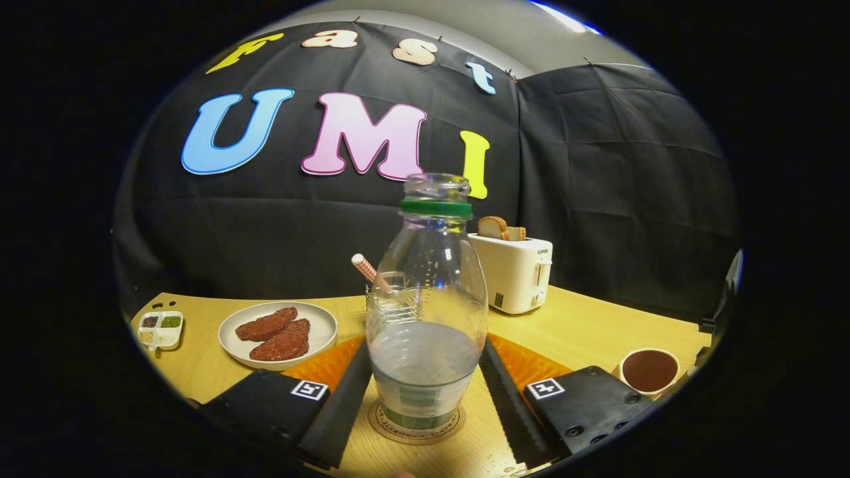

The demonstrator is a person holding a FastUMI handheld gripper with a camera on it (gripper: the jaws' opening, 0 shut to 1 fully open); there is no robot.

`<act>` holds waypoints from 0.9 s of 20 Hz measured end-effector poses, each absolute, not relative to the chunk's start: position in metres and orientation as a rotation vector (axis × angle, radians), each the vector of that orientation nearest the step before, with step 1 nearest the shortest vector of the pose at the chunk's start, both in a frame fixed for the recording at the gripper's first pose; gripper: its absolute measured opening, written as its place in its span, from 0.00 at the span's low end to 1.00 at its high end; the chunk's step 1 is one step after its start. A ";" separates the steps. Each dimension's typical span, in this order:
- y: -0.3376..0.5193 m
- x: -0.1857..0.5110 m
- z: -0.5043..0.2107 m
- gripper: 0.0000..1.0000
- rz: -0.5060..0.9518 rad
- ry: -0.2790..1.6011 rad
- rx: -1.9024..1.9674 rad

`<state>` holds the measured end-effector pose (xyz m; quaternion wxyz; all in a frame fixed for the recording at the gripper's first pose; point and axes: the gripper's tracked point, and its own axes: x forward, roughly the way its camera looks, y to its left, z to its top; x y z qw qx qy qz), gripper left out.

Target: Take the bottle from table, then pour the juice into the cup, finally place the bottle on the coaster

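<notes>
- Wooden table (584,332) carries everything in the booth, with black cloth walls behind it.
- Hand-held gripper (425,392) sits low over the table, its fingers (342,405) spread to either side of the bottle; whether they touch the glass cannot be told, though small gaps seem to show at the base.
- Clear bottle (427,312) stands upright between the fingers, uncapped, with a green ring at its neck and a pale liquid filling its lower part.
- White toaster (514,272) stands beyond the bottle, bread slices poking from its slots.
- Plate (319,328) with two brown patties lies beside the bottle.
- Round coaster (392,428) lies under the bottle's base.
- Cup (384,292) with a striped straw shows through and behind the bottle.
- Small bowl (649,372) of dark liquid sits near the other finger.
- Little divided dish (159,328) of condiments rests past the plate.
</notes>
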<state>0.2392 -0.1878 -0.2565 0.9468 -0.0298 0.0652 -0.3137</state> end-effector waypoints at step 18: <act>-0.167 0.205 -0.267 0.97 -0.623 0.176 0.017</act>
